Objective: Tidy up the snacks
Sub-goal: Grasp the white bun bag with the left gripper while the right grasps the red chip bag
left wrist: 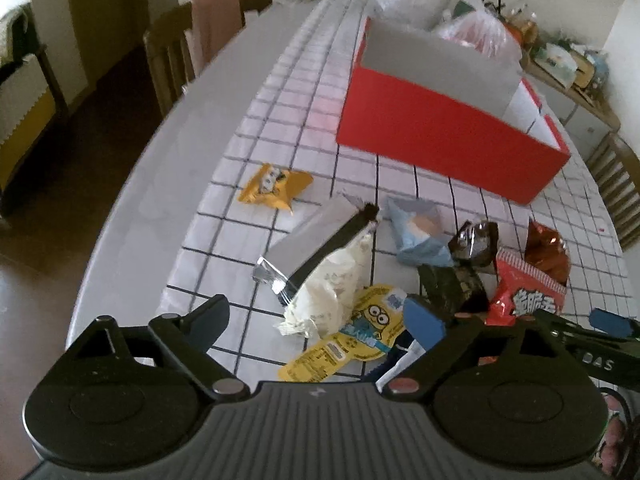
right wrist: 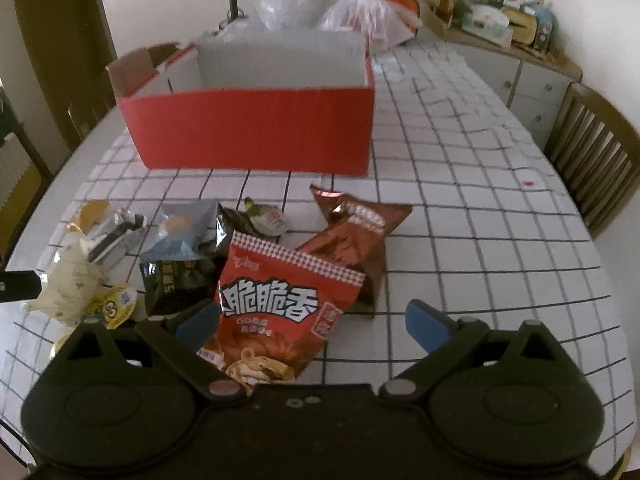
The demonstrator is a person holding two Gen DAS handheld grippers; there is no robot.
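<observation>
A red open box (left wrist: 440,128) (right wrist: 256,132) stands on the checked tablecloth beyond a heap of snack packets. My left gripper (left wrist: 316,320) is open and empty, low over a yellow Minions packet (left wrist: 352,332) and a cream packet (left wrist: 332,280). A silver packet (left wrist: 316,240), a light blue packet (left wrist: 420,232) and a lone yellow packet (left wrist: 272,186) lie farther out. My right gripper (right wrist: 312,320) is open, its fingers either side of a red packet (right wrist: 276,308) with white characters. A brown packet (right wrist: 352,236) and dark packets (right wrist: 180,280) lie beside it.
Plastic bags (right wrist: 340,12) stand behind the box. Wooden chairs stand at the left (left wrist: 188,56) and right (right wrist: 592,148) of the table. A cluttered sideboard (right wrist: 500,28) is at the back right. The table's bare grey edge (left wrist: 180,140) runs along the left.
</observation>
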